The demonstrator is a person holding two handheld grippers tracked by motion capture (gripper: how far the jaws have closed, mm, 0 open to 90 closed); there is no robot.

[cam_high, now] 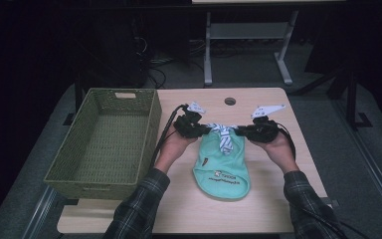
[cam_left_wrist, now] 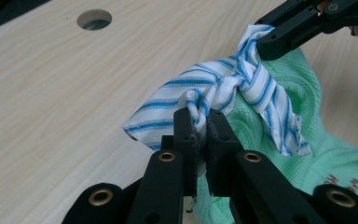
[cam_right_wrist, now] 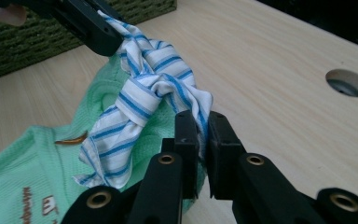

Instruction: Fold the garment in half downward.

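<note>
Plaid sleeves and two hands come in from the near edge of the high view, each holding a black two-jaw gripper, and between them hangs the small mint-green knit garment point(cam_high: 222, 167) with its white, blue-striped woven collar tie point(cam_high: 224, 137). It sits at the middle of the pale wooden table point(cam_high: 273, 199), its top edge held up at the far end while its printed hem lies flat toward the person. The left gripper point(cam_left_wrist: 201, 122) is pinched shut on one corner of the top edge, striped cloth bunched between its pads, and the right gripper point(cam_right_wrist: 199, 123) is clamped the same way on the opposite corner. The piece looks light, soft and limp (it will likely sag in the middle and fold wherever it is not supported), so the two top corners, where cloth is doubled and gives the pads something thick to bite, seem the sound places to grip; the thin striped fabric could slip out if the pull goes sideways. To the left stands an olive-green woven rectangular basket point(cam_high: 151, 122), with nothing in it, just beside the left hand. A round cable hole point(cam_high: 230, 101) sits near the table's far edge. Beyond the table the room is dark, with a grey metal desk frame point(cam_high: 208, 55) standing on a grey floor.
</note>
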